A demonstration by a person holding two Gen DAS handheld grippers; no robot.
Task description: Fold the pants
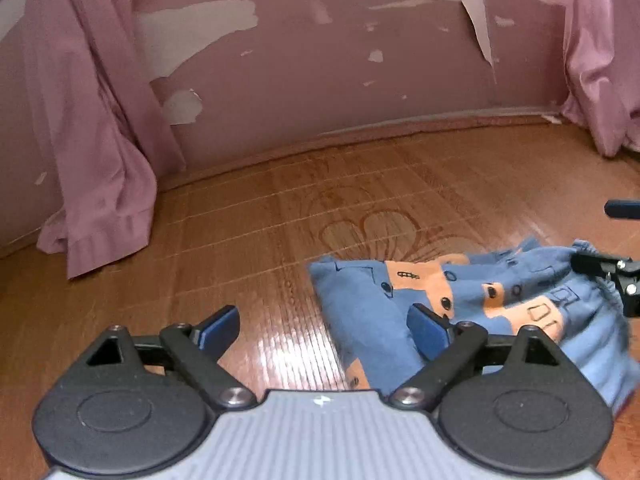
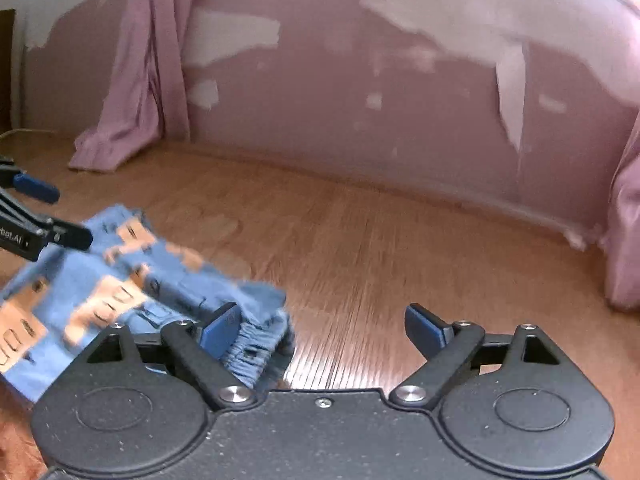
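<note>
Small blue pants (image 1: 472,312) with orange patches lie bunched in a folded heap on the wooden floor (image 1: 260,240). My left gripper (image 1: 322,330) is open just left of the heap, and its right finger overlaps the cloth's left edge. In the right wrist view the pants (image 2: 132,292) lie at the lower left, their gathered waistband beside my open right gripper (image 2: 324,330), whose left finger sits over the cloth. Neither gripper holds anything. The right gripper's fingers (image 1: 600,266) show at the right edge of the left wrist view, and the left gripper's fingers (image 2: 36,188) at the left edge of the right wrist view.
A pink wall (image 1: 320,80) with peeling paint runs along the back of the floor. Pink curtains hang to the floor at the left (image 1: 100,184) and at the right (image 1: 600,60). Bare wooden floor (image 2: 400,248) lies ahead and to the right of the pants.
</note>
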